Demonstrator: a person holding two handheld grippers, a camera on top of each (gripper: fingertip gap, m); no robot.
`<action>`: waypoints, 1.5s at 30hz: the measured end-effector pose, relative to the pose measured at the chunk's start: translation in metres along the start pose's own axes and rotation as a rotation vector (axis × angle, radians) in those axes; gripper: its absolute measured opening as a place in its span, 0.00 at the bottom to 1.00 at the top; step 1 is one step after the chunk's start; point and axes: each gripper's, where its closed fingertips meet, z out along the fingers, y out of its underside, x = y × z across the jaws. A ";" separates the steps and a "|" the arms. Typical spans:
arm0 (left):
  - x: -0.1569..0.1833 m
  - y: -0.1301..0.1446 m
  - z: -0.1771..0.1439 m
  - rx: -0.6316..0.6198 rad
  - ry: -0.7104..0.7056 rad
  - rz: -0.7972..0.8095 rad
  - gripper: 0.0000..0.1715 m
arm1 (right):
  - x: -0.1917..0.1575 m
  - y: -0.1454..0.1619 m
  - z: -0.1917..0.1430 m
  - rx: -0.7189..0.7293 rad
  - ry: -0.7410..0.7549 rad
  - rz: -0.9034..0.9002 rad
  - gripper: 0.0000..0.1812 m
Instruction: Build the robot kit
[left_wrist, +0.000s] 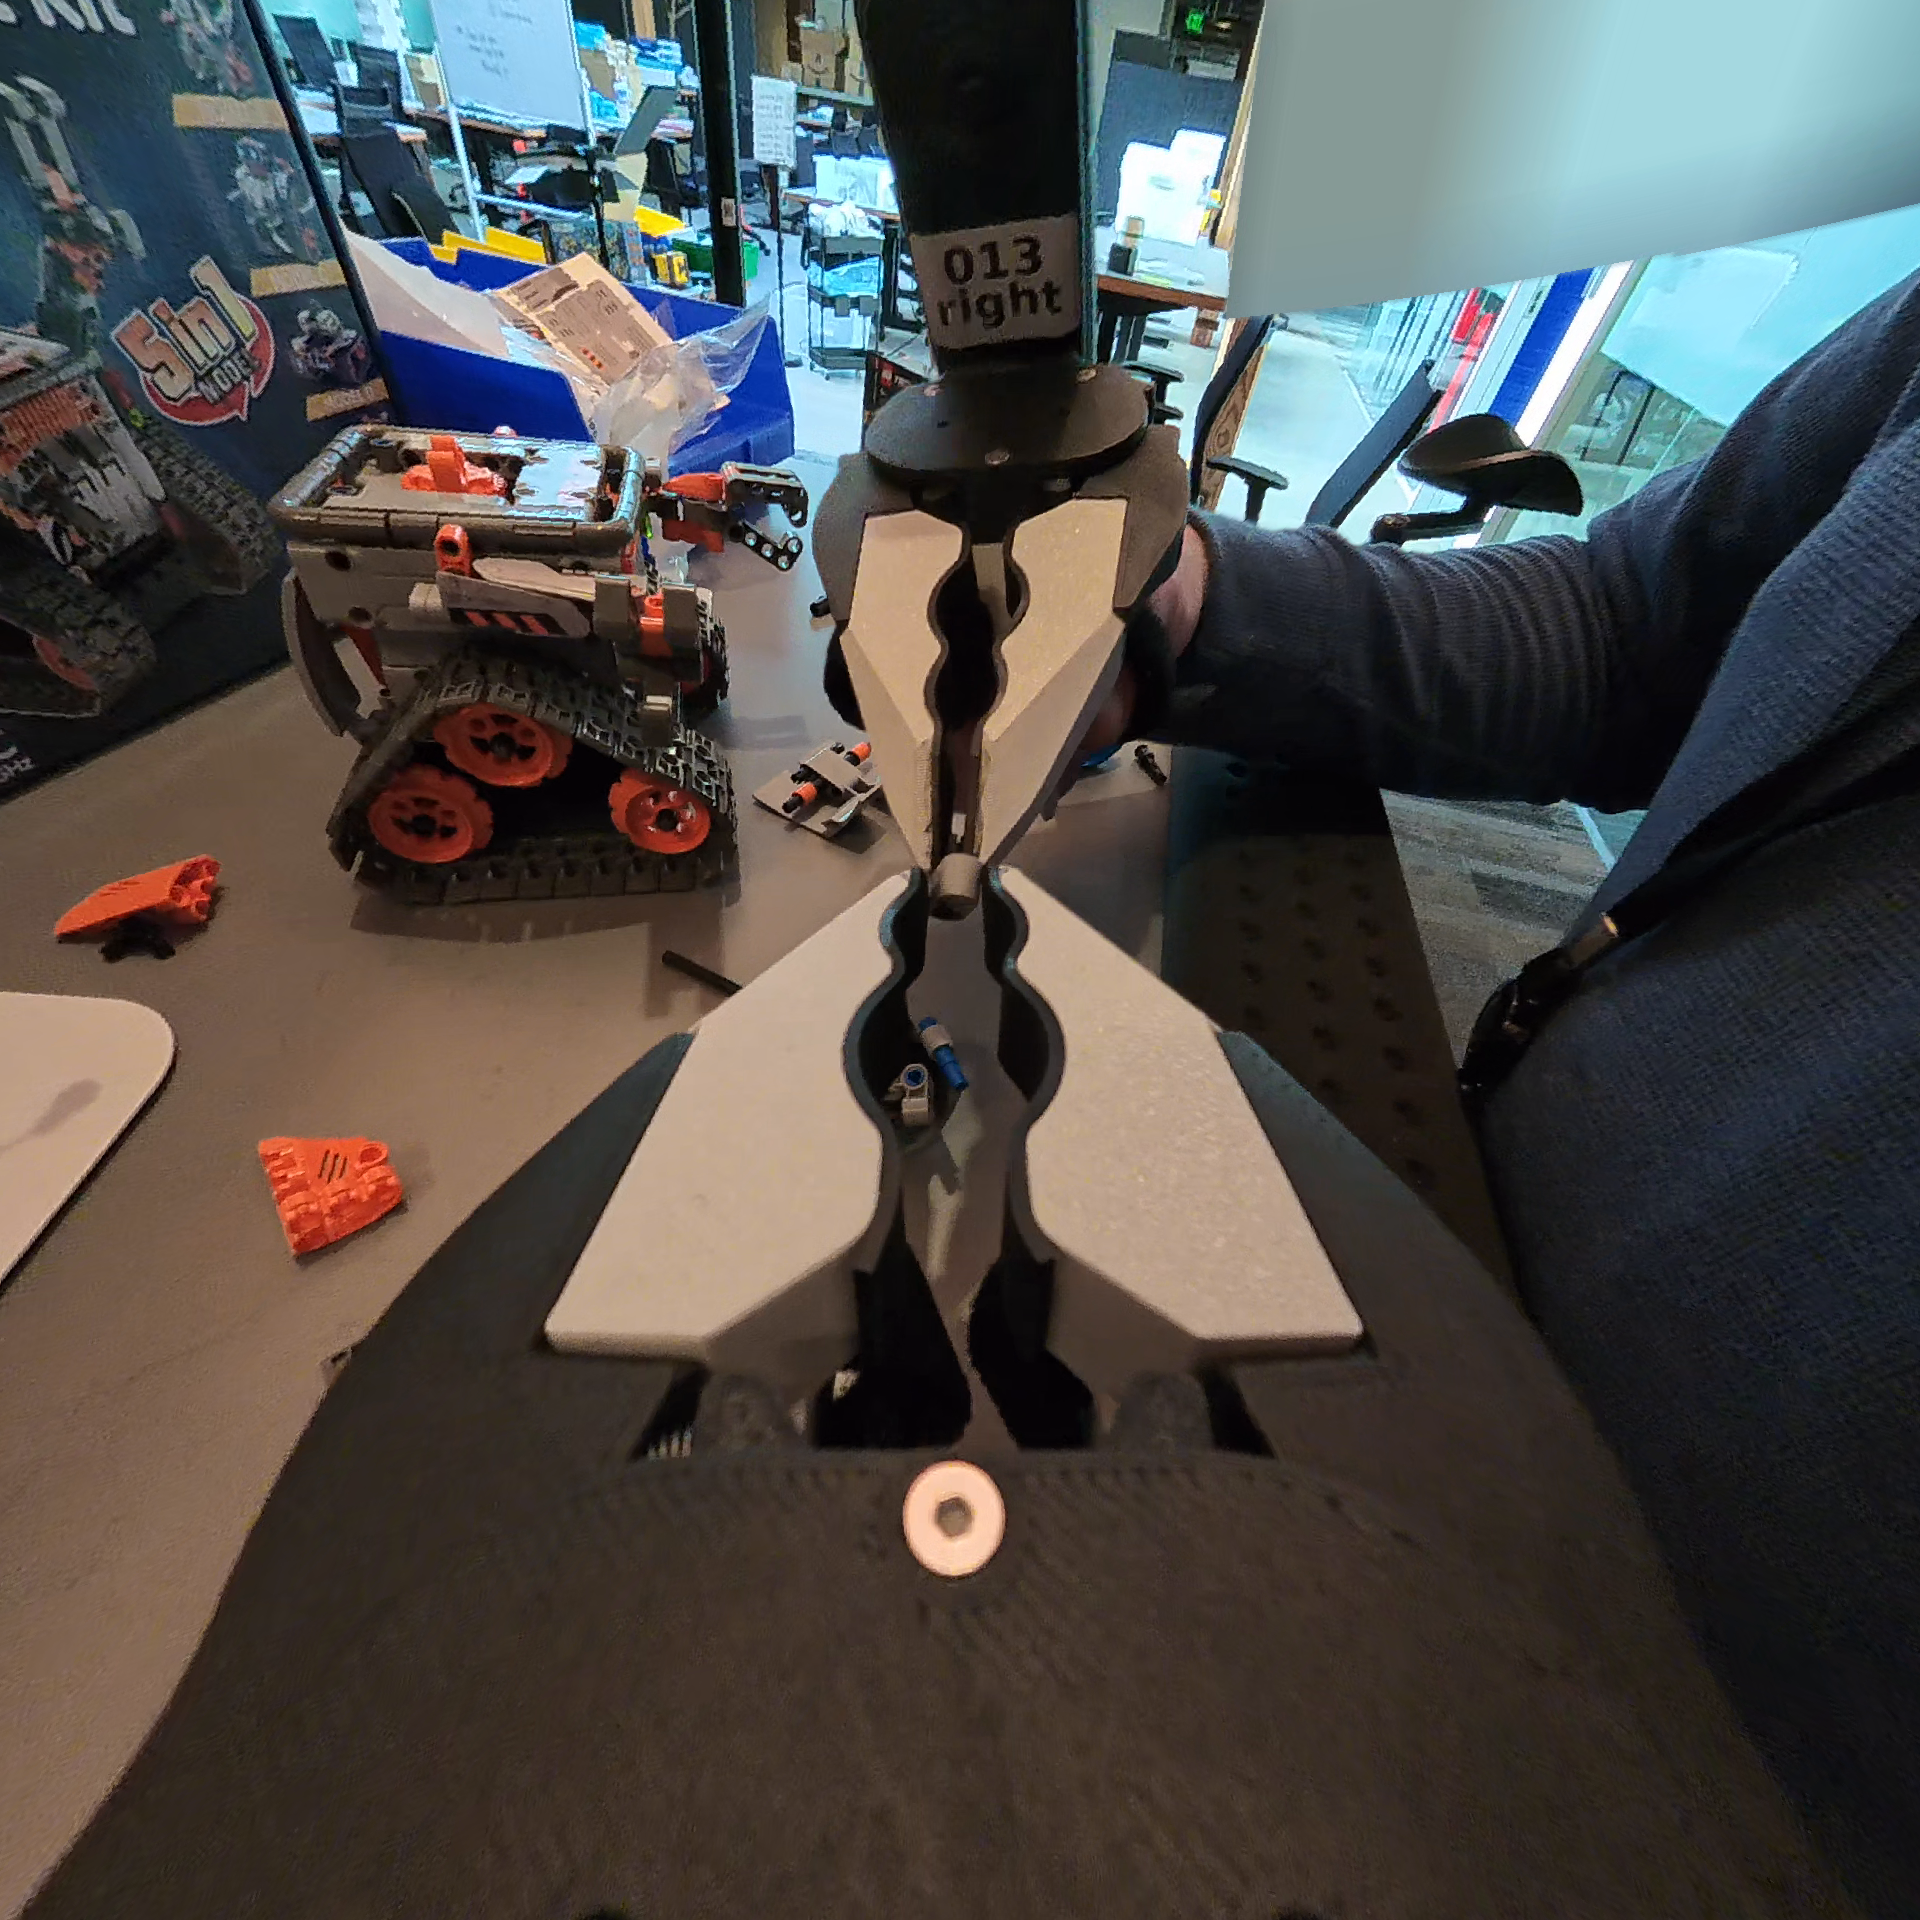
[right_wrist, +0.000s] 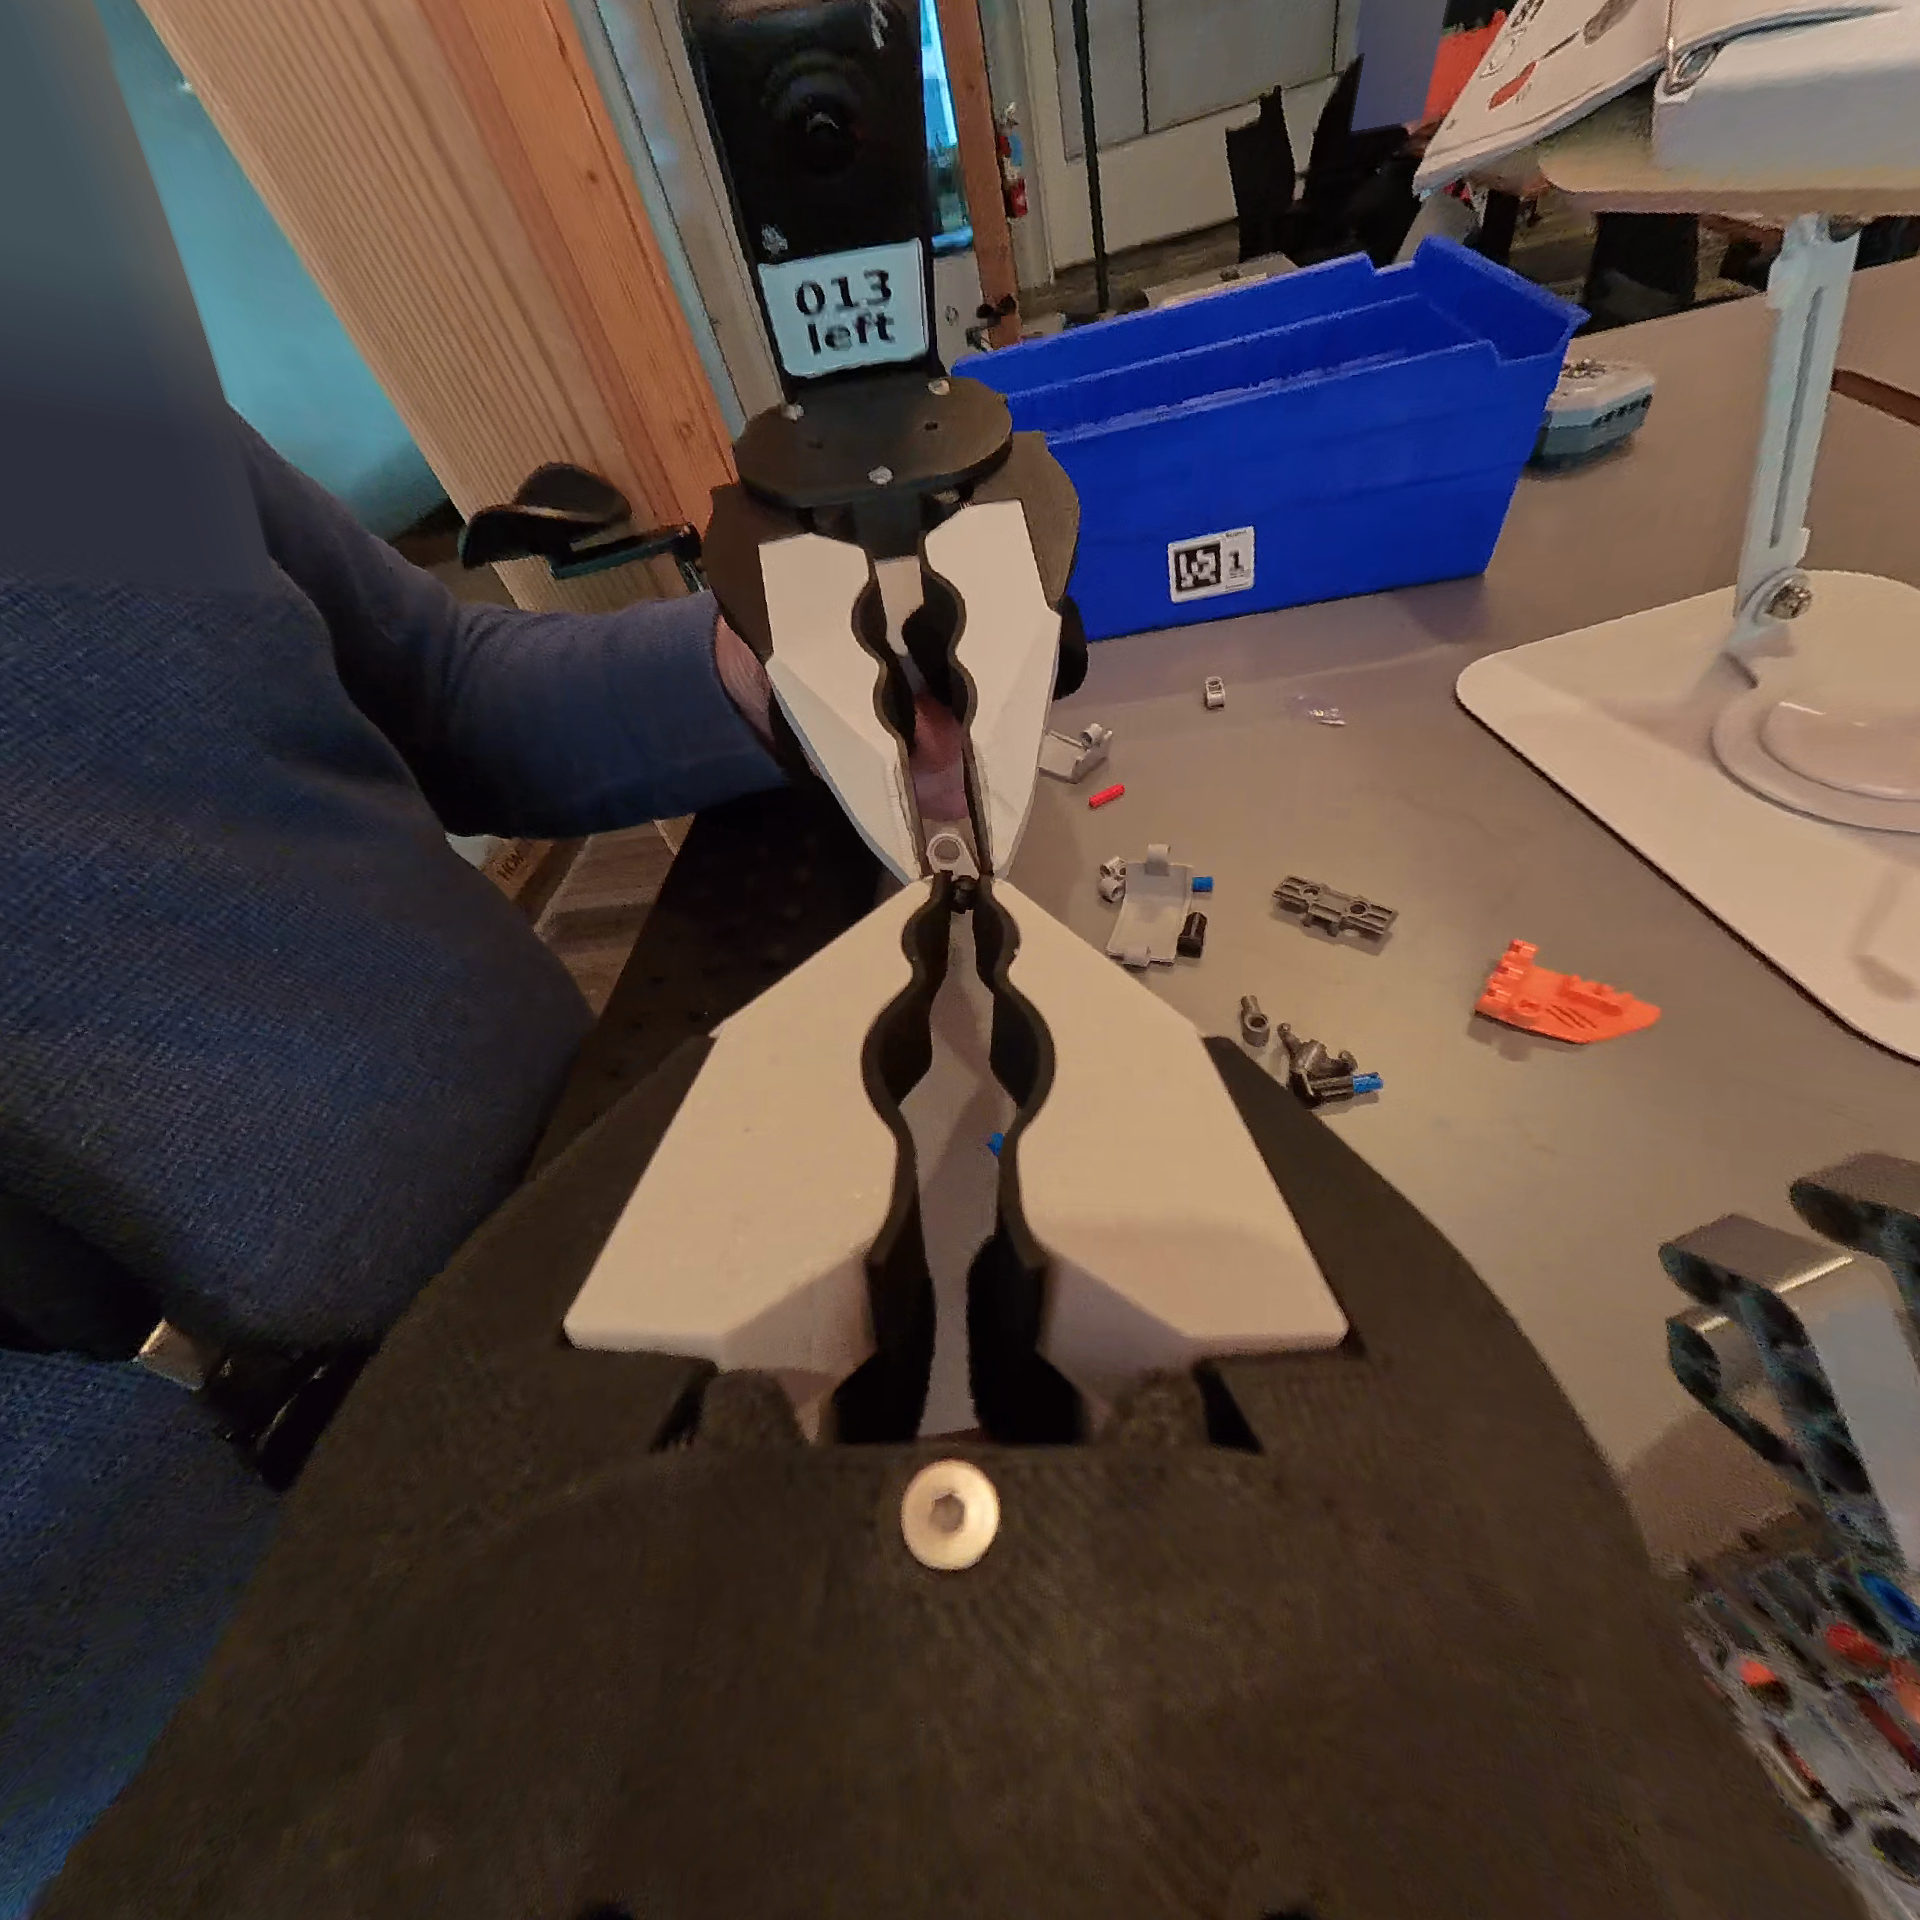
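The left gripper (left_wrist: 951, 883) and right gripper (right_wrist: 951, 883) are met tip to tip above the bench (left_wrist: 520, 1039). A small grey connector (left_wrist: 954, 885) is clamped in the left tips, round bore toward the right wrist camera; its long axis cannot be told. The right tips are closed on a small dark pin (right_wrist: 961, 891), barely seen. Slippage is a risk, as both holds are at the very tips. Left of this a tracked model (left_wrist: 520, 675) is stood, with orange panels (left_wrist: 330, 1190) nearer.
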 end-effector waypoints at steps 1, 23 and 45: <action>0.002 -0.002 0.000 0.013 0.016 -0.005 0.05 | -0.001 -0.002 0.000 0.021 -0.014 0.017 0.01; -0.014 0.005 -0.003 0.035 -0.015 -0.049 0.03 | 0.014 -0.005 -0.005 0.079 0.006 0.113 0.10; -0.042 0.070 0.016 -0.369 -0.247 0.085 0.02 | 0.055 0.063 0.004 -0.292 0.261 -0.055 0.04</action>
